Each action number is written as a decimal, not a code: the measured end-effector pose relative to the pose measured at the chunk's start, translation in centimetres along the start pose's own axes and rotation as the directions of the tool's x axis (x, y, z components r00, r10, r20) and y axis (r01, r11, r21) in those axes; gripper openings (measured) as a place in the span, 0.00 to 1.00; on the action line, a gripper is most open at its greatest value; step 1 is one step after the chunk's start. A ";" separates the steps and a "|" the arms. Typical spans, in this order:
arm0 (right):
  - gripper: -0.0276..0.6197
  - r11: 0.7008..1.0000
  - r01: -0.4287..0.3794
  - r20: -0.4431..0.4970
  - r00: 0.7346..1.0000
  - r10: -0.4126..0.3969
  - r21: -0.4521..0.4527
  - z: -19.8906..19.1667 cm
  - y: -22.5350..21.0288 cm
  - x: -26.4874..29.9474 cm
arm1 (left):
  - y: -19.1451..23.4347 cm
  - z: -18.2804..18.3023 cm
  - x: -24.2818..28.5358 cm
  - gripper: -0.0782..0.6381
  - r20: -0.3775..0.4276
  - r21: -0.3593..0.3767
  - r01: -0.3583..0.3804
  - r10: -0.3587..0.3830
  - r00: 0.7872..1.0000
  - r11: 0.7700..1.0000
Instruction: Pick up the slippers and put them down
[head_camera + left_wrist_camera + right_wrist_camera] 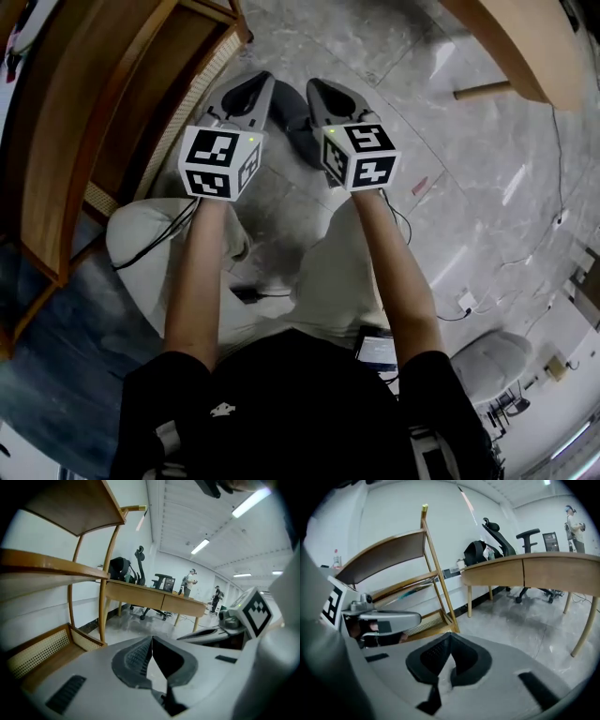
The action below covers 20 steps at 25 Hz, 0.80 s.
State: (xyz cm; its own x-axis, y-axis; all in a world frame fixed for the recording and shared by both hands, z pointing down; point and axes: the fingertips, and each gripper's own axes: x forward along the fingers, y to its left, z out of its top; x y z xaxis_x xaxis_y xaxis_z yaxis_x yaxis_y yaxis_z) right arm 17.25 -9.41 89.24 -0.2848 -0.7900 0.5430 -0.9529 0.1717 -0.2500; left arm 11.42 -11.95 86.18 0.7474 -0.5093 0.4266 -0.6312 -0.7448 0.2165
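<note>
The left gripper and right gripper are held out side by side over the marble floor, jaws shut and empty. A dark shape between them, possibly a slipper, cannot be told for certain.

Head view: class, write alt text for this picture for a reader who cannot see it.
Looking down, a person holds the left hand-held gripper and the right hand-held gripper side by side above a grey marble floor, both shut and empty. A wooden shelf stands at the left, and a wooden desk edge shows at the top right.
</note>
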 end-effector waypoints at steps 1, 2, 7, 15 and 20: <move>0.04 1.000 -0.001 0.011 1.000 0.001 -0.012 1.4 0.4 -0.9 | -0.1 1.1 -0.6 0.12 0.003 -0.006 -0.004 0.004 1.000 1.000; 0.04 1.000 -0.001 0.021 1.000 0.001 -0.027 2.8 0.8 -1.8 | -0.3 2.2 -1.3 0.12 0.002 -0.003 -0.005 0.005 1.000 1.000; 0.04 0.999 0.005 0.058 0.998 -0.002 -0.054 9.6 2.6 -6.4 | -1.9 8.8 -4.7 0.12 0.017 0.022 0.009 -0.010 1.000 1.000; 0.04 0.998 0.002 0.084 0.997 0.003 -0.063 20.2 5.9 -13.4 | -3.5 20.2 -10.9 0.12 0.072 0.100 -0.066 0.059 0.996 0.993; 0.04 0.999 -0.001 0.074 0.997 0.005 -0.052 26.4 8.4 -18.6 | -4.9 27.4 -15.7 0.12 0.092 0.078 -0.107 0.100 0.991 0.991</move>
State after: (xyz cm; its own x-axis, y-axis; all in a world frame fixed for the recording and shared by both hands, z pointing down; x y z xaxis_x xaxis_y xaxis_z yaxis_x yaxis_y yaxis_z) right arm 17.30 -8.79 55.85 -0.2812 -0.8305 0.4808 -0.9566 0.2029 -0.2090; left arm 8.52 -12.08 54.40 0.6963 -0.6187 0.3640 -0.6897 -0.7171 0.1006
